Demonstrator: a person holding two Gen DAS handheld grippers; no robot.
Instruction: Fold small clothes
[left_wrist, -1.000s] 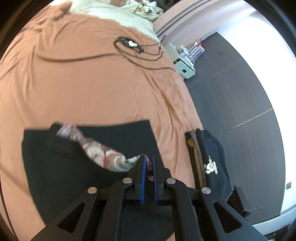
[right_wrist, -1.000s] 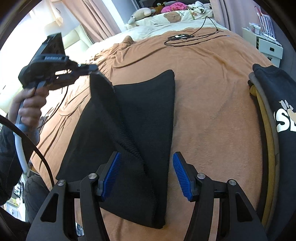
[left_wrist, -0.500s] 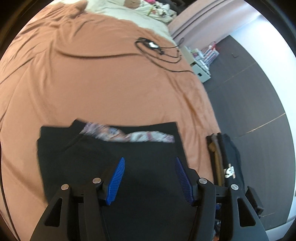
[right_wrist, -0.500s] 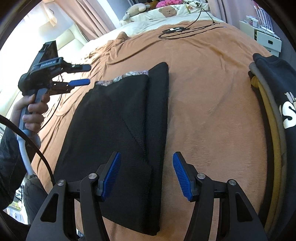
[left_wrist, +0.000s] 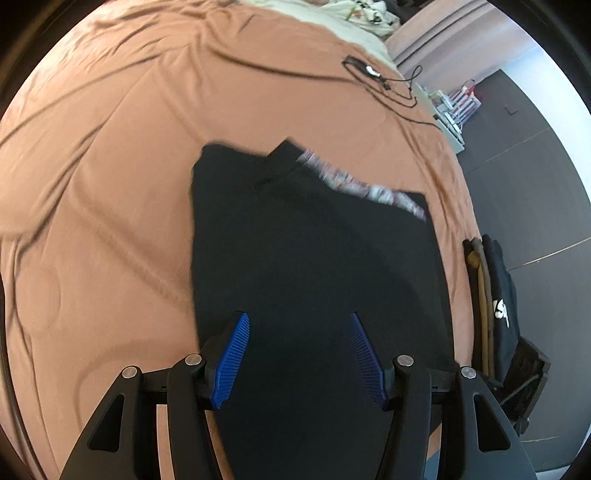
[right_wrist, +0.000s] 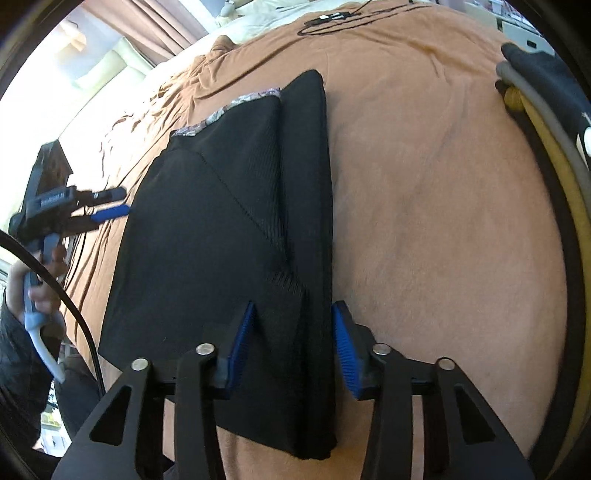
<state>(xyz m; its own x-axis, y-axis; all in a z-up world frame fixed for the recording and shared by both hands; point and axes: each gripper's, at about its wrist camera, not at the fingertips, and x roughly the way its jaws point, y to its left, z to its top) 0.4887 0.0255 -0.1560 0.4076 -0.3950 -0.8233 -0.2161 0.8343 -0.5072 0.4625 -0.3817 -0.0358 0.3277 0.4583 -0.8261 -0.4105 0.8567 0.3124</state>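
Black knit garment (right_wrist: 207, 240) with patterned waistband (right_wrist: 225, 109) on brown bedspread (right_wrist: 443, 184), left gripper (left_wrist: 299, 354) open, right gripper (right_wrist: 293, 343) closing around folded edge, stacked clothes (right_wrist: 535, 110), lettering unreadable.

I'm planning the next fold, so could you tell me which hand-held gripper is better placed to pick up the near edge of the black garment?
Right. The right hand-held gripper straddles the black garment at its folded near edge, jaws closing in. The left hand-held gripper hangs open above flat cloth.
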